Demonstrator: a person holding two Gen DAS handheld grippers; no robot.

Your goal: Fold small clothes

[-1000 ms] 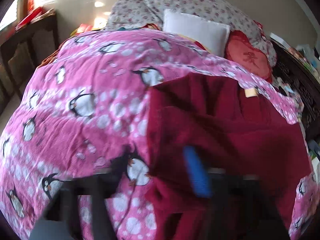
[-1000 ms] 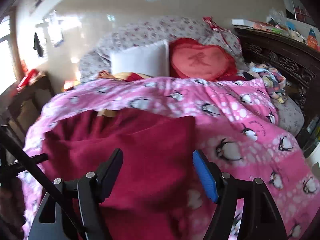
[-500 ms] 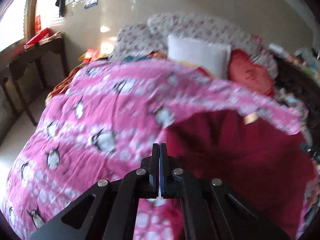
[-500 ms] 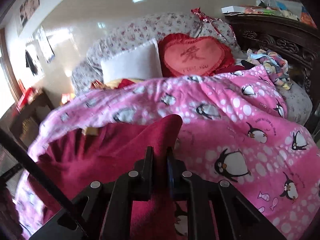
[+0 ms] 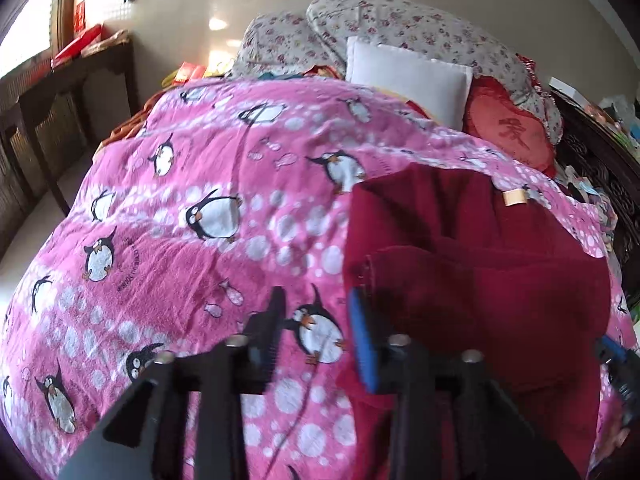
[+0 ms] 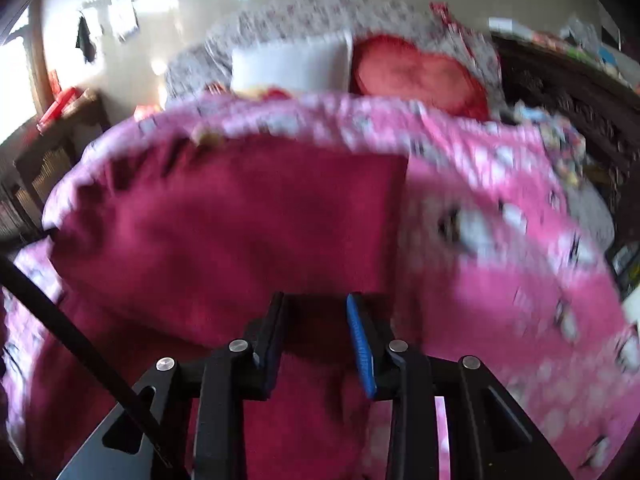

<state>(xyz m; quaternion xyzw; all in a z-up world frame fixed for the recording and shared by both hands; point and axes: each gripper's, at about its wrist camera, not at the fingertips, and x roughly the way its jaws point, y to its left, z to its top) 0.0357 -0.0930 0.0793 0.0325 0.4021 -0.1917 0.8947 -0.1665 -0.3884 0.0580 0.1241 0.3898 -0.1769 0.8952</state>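
Left gripper (image 5: pixel 318 334) hovered with fingers spread over the pink penguin quilt (image 5: pixel 208 216), just left of the folded dark red garment (image 5: pixel 480 256). Right gripper (image 6: pixel 318 336), fingers parted, empty, above the garment's near edge; view blurred.

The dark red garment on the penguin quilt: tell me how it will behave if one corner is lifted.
The dark red garment will probably droop and unfold; it lies in soft folds with creases. Its fuzzy-looking surface suggests the pads will hold it without slipping. It likely drags a little on the quilt.
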